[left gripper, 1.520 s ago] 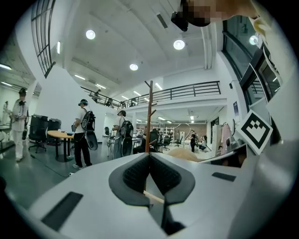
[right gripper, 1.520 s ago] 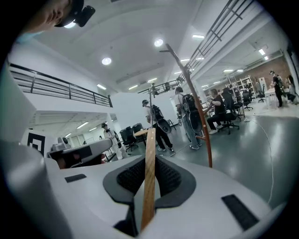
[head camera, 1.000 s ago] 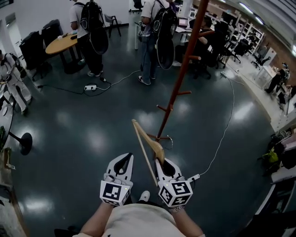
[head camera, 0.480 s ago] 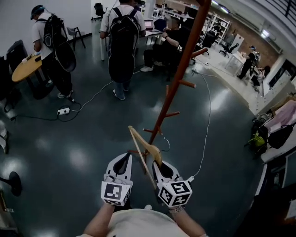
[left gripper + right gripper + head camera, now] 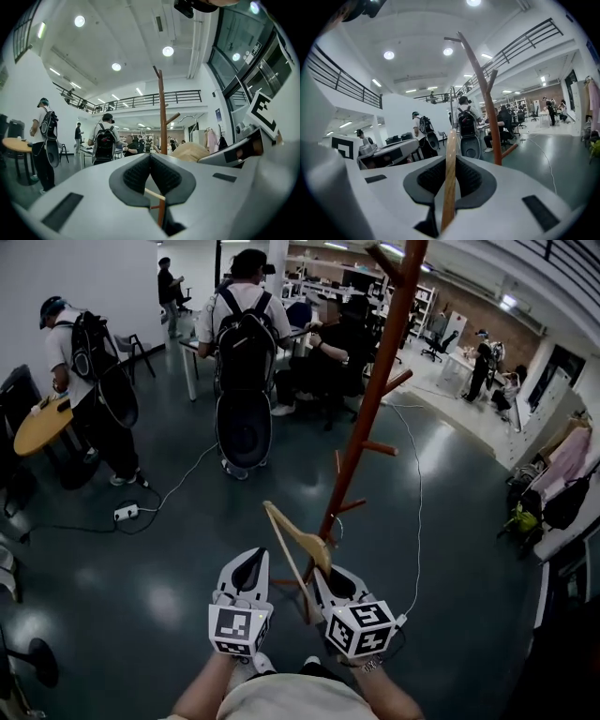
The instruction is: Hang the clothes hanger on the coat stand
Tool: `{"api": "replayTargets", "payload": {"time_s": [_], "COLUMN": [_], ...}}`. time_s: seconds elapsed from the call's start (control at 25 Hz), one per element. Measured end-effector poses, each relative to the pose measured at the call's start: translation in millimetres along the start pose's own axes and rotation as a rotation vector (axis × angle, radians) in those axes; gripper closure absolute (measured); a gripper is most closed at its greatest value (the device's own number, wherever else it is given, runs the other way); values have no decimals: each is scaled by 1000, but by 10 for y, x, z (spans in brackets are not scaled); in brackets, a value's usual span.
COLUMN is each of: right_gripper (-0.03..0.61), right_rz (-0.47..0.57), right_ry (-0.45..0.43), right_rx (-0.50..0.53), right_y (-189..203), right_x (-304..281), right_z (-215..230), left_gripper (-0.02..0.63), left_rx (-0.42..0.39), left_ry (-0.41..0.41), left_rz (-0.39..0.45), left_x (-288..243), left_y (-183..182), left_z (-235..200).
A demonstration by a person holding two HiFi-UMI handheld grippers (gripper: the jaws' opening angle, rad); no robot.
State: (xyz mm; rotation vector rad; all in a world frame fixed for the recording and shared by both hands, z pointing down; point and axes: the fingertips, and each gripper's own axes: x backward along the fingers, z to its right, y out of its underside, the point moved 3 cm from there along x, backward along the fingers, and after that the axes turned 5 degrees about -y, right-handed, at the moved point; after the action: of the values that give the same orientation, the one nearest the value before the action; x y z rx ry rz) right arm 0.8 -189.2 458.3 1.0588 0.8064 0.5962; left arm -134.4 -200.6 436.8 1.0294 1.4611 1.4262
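The dark shiny floor (image 5: 159, 568) takes less of the head view than a second ago. The look has risen, and the brown coat stand (image 5: 377, 395) now shows up to its top and stands closer, its foot hidden just behind the grippers. I judge that the person has walked up to it, so the approach is nearly done. The lift to a peg (image 5: 352, 506) is not yet begun.

The wooden clothes hanger (image 5: 298, 538) is still low, in front of the foot of the stand. The right gripper (image 5: 328, 576) keeps its jaws clenched on the wood, which runs between the pads in its own view. The left gripper (image 5: 250, 561) has its jaws closed on nothing, beside the hanger but apart from it.
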Motion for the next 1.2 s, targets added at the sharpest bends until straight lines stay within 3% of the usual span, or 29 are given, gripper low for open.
{"api": "replayTargets", "payload": {"time_s": [0.28, 0.48, 0.72, 0.88, 1.0, 1.2], "right_gripper": [509, 509, 509, 509, 509, 509], "right_rz": [1, 4, 19, 37, 84, 170], "right_ry": [-45, -84, -170, -213, -201, -171], "right_rx": [11, 52, 48, 44, 86, 206], "right_y": [-249, -600, -1198, -1697, -2107, -2727], "right_x": [-157, -184, -259, -303, -244, -105], "right_z": [53, 193, 219, 198, 242, 215], "left_gripper": [601, 601, 601, 601, 601, 601], "left_rx": [-30, -19, -56, -56, -84, -62], "left_ry": [-14, -49, -109, -108, -113, -109], "left_rz": [-7, 23, 28, 66, 92, 107], "left_x": [-210, -396, -566, -607, -618, -638], "left_y": [-203, -572, -941, -1197, -1287, -1275], "left_z": [10, 117, 19, -73, -83, -114]}}
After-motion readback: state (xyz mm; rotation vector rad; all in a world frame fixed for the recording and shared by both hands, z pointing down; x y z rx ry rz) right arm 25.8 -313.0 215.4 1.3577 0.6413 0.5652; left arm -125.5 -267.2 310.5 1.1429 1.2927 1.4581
